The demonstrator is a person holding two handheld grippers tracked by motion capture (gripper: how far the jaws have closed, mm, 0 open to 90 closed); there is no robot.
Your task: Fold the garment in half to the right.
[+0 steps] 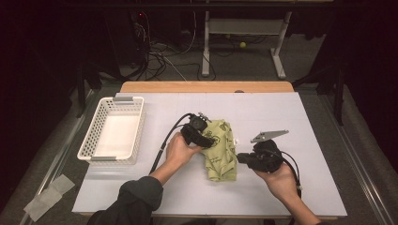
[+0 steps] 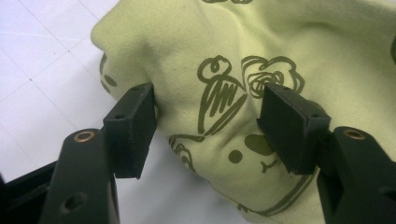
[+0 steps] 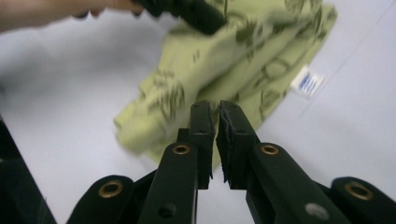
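Far left of the white table top: white perforated plastic basket, rectangular, grey tabs on its short rims, standing well apart from everything else. Left of centre: left hand wrapped around the black left gripper, its cable curving back toward the table's near edge. Tips lowered onto the upper left part of the pale green folded cloth with dark printed drawings. From the left gripper view: jaws spread wide, the cloth bulging up between them, left pad at the cloth's rounded edge, right pad over the printed figures; contact of pads and fabric not decidable. Centre: cloth lying folded in a long, rumpled strip on the table, a small white label sticking out at one side. Right of centre: right hand cradling the black right gripper, grey three-cornered plate on top, tips pointing left toward the cloth's right edge, just beside it. From the right gripper view: jaws pressed together, a thin slit between the pads, nothing pinched, cloth beyond the tips.
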